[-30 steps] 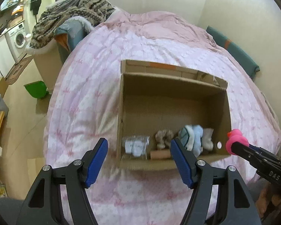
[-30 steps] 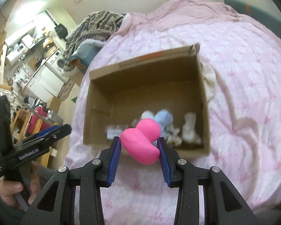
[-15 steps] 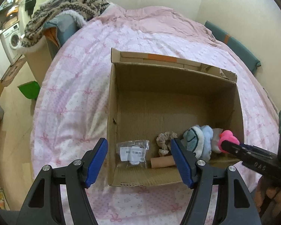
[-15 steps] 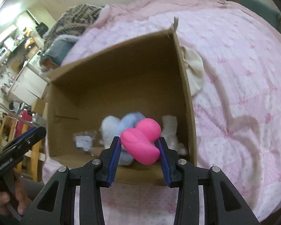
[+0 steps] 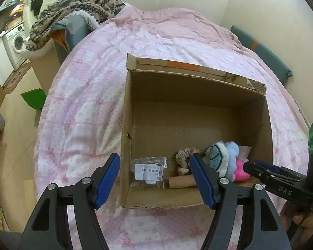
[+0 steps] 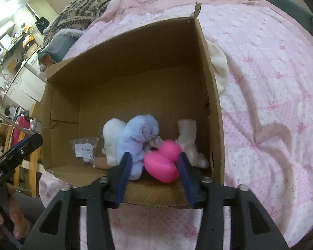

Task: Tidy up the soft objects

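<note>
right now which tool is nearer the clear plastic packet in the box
Left. The left tool hangs open right above the packet; the right tool is over at the pink toy, past the plush pile.

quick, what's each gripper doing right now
Left gripper: open, holding nothing, hovering at the cardboard box.
Right gripper: jaws apart, pink toy loose between them, inside the box.

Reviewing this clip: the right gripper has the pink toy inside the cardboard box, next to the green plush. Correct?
Not quite. The plush beside the pink toy is light blue, not green, as the right wrist view shows. The rest holds: the right gripper has the toy inside the cardboard box.
</note>
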